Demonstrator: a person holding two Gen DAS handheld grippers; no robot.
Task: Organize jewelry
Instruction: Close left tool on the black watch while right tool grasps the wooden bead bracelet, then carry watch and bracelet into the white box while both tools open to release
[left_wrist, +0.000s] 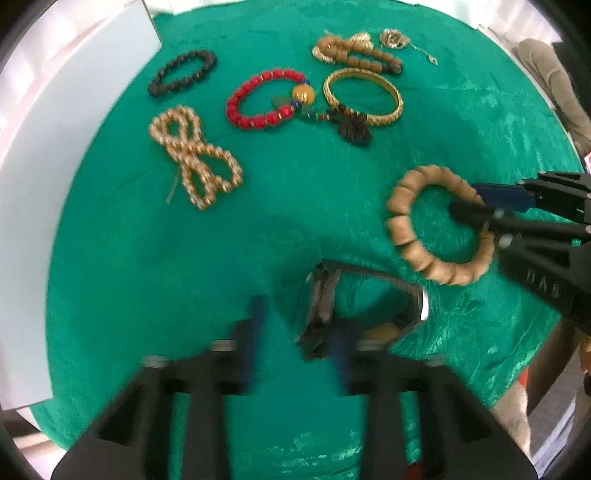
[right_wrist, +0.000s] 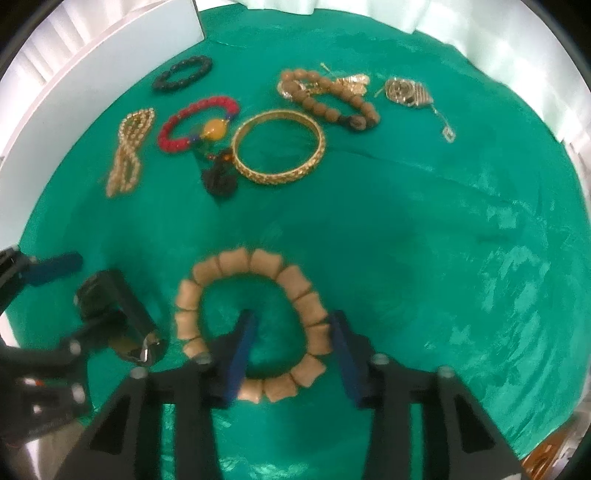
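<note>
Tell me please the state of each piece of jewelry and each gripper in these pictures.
Tan bead bracelet: on the cloth, one side between the right gripper's fingers.
Right gripper: open, straddling the bracelet.
Left gripper: open, near a dark watch.
Gold bangle: lying flat.
Red bead bracelet: lying flat.
Black bead bracelet: lying flat.

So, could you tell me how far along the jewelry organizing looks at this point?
Several pieces lie spread apart on the green cloth: black bead bracelet, red bead bracelet, gold bangle. In hand: the right gripper straddles the tan wooden bracelet, jaws open; the left gripper is at a dark watch. Left: the tangled brown beads and gold chains at the back.
</note>
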